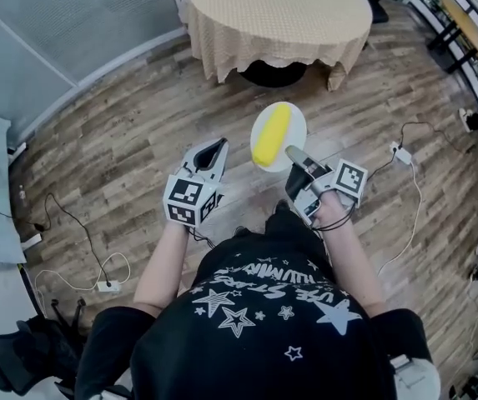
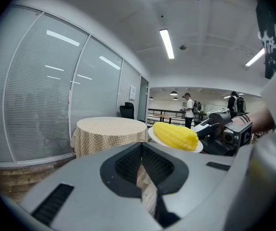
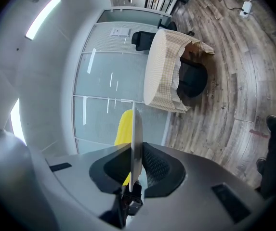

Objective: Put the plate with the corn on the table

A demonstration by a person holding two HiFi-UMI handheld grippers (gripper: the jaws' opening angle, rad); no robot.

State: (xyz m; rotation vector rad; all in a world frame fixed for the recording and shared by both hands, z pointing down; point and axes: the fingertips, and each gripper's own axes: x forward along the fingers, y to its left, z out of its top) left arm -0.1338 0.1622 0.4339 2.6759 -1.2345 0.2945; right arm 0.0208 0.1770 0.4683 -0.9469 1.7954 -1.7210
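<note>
Holding corn (image 1: 270, 134), plate (image 1: 298, 127) sits seemingly level, clamped in right gripper (image 1: 293, 155).

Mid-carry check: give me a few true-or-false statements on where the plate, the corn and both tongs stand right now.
1. The right tongs grip the plate by its rim. True.
2. The plate is already on the table. False: it is held in the air over the floor, short of the table.
3. The corn lies on the plate. True.
4. The left tongs also hold the plate. False: they hold nothing and are beside it, apart from it.
5. The table top is bare wood. False: a checked cloth covers it.
</note>
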